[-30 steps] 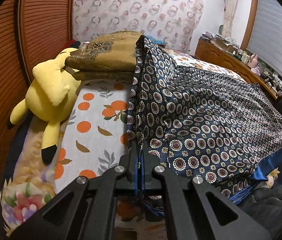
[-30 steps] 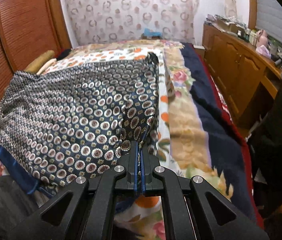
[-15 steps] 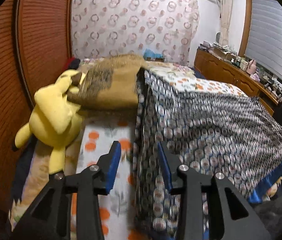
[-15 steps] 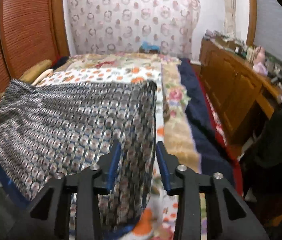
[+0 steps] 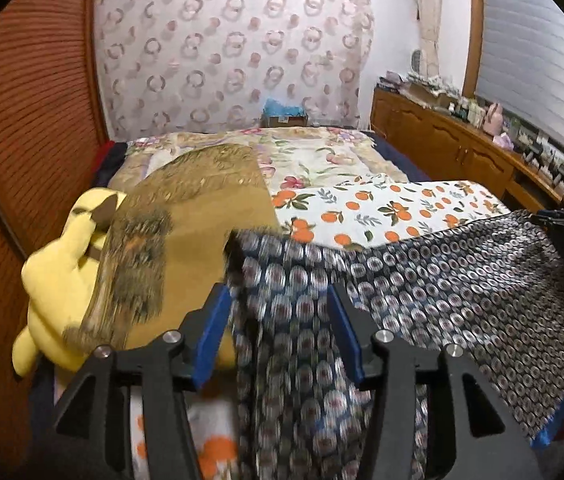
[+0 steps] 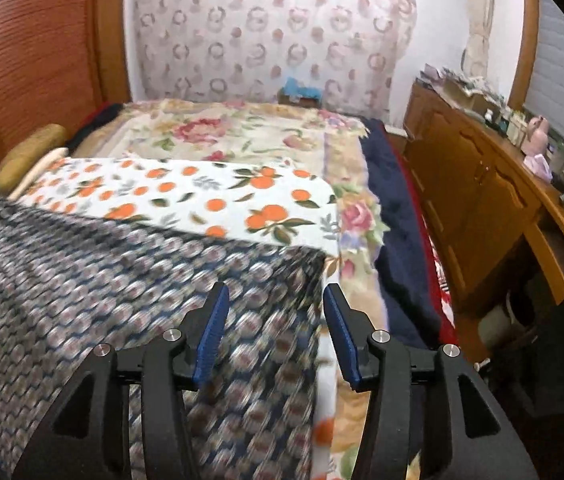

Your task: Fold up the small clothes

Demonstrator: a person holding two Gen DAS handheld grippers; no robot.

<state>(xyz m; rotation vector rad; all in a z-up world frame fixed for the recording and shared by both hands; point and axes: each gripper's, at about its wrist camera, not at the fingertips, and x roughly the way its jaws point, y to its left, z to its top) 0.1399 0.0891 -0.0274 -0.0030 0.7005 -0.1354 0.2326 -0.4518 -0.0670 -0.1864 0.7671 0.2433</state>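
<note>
Bedroom with a wide bed [image 6: 242, 136] under a floral blanket and an orange-print sheet [image 6: 186, 196] — on it, along the near edge, lies your patterned garment [image 5: 422, 292], dark blue silky cloth covered in small medallions. Your left gripper [image 5: 278, 328] and right gripper [image 6: 274, 320] are both opening, cloth between the jaws but unpressed. You've laid one fold, I judge — more folding remains.

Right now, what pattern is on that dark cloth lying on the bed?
Navy blue with rows of small round medallions; the dark cloth shows best in the left wrist view.
</note>
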